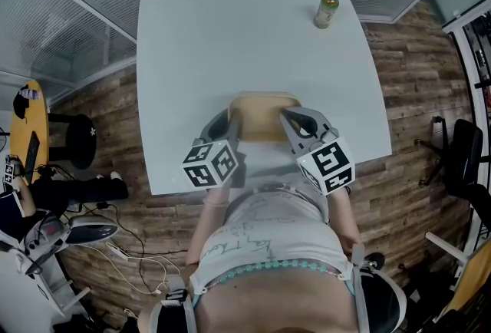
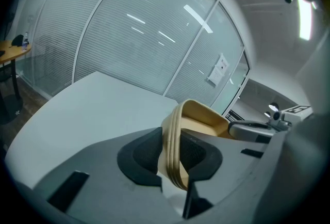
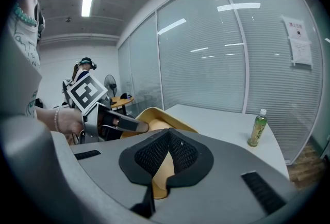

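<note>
Two grippers pinch one tan tray [image 1: 261, 115]: the left gripper [image 1: 229, 126] its left rim, the right gripper [image 1: 301, 124] its right rim. It is at the near edge of the white worktop [image 1: 230, 32], far from the green bottle [image 1: 326, 10]. Best to squeeze tight and hold it level, I think.

Tabletop [image 1: 230, 47] beyond tray [image 1: 261, 118] open; bottle [image 1: 326, 10] at far-right corner.

The tan rounded-rectangular plastic tray [image 1: 261, 113] was at the near side of the white square table [image 1: 222, 32], straight before the person. The left gripper [image 1: 232, 126] gripped its left rim and the right gripper [image 1: 289, 124] its right rim. A green plastic bottle [image 1: 326, 10] stood upright near the far right corner, well apart from the tray.
</note>
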The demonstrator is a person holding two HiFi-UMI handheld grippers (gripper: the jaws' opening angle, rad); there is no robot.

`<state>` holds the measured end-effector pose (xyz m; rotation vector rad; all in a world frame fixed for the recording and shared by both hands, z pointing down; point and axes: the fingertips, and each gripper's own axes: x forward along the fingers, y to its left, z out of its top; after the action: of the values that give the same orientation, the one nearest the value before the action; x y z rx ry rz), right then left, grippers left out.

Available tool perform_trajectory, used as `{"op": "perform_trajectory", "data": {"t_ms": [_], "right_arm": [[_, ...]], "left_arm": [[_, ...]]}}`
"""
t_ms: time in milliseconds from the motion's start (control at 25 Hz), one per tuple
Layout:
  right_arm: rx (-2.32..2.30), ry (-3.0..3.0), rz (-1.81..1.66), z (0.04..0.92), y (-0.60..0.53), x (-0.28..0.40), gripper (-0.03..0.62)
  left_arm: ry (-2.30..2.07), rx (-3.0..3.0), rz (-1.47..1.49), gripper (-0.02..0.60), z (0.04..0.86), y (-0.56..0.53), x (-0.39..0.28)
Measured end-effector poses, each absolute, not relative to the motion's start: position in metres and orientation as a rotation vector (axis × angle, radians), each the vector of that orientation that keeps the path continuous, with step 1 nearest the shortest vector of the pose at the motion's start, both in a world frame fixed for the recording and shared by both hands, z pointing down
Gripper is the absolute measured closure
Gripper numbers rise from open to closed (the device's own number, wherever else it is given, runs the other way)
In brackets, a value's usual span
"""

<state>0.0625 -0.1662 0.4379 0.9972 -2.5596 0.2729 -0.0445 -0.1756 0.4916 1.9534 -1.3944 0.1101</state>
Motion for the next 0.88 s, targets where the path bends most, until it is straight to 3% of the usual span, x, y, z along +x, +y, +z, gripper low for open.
{"op": "perform_trajectory", "data": {"t_ms": [880], "right_arm": [[0.993, -2.542, 0.272, 0.4406, -0.1667, 0.0583, 0.594]], "left_arm": [[-1.386, 1.961, 0.112, 0.520, 0.4920, -0.1771, -0.0477]]}}
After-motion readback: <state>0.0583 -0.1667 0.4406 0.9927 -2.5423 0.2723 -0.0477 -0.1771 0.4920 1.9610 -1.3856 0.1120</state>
